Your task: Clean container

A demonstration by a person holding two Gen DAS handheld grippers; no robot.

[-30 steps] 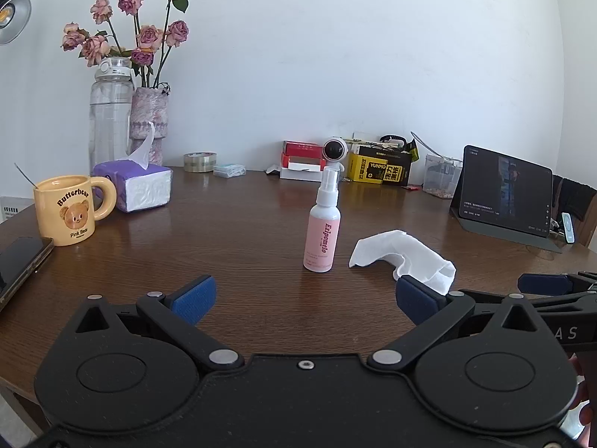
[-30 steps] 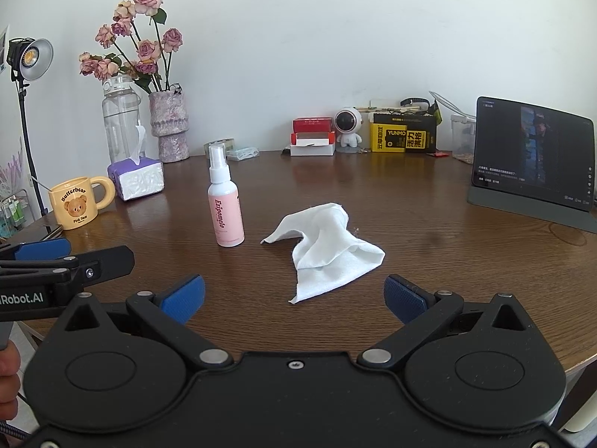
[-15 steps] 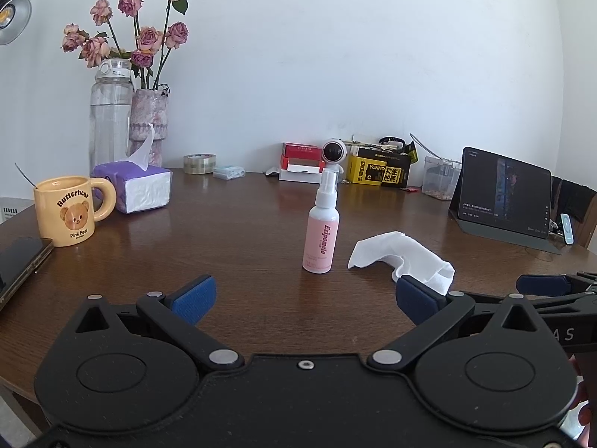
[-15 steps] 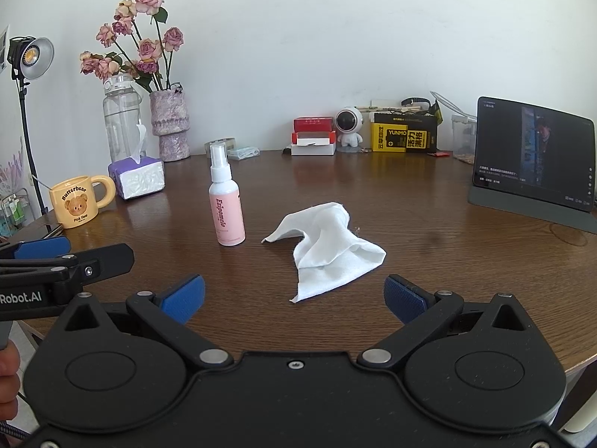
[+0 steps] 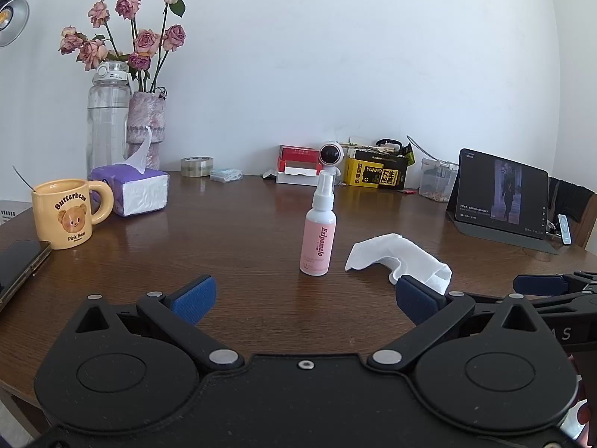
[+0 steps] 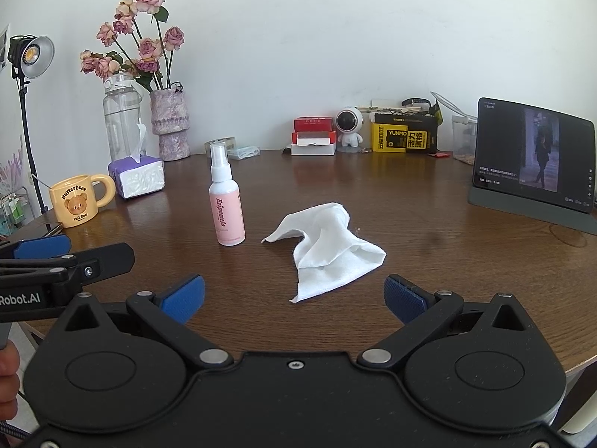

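A pink spray bottle [image 5: 319, 239] with a white nozzle stands upright mid-table; it also shows in the right wrist view [image 6: 227, 207]. A crumpled white cloth [image 5: 399, 255] lies flat to its right, and in the right wrist view [image 6: 328, 248] it lies just ahead of my right gripper. My left gripper [image 5: 306, 298] is open and empty, short of the bottle. My right gripper [image 6: 294, 296] is open and empty, just short of the cloth. A yellow bear mug [image 5: 69, 214] with a spoon stands at the left.
A purple tissue box [image 5: 132, 190], a water bottle [image 5: 108, 119] and a flower vase [image 5: 147, 127] stand at the back left. A phone [image 5: 20, 267] lies at the left edge. Boxes [image 5: 377, 173] line the back wall. A tablet [image 5: 502, 196] stands at the right.
Both grippers have barely shifted; the view has drifted slightly. Nothing was grasped or moved on the table.
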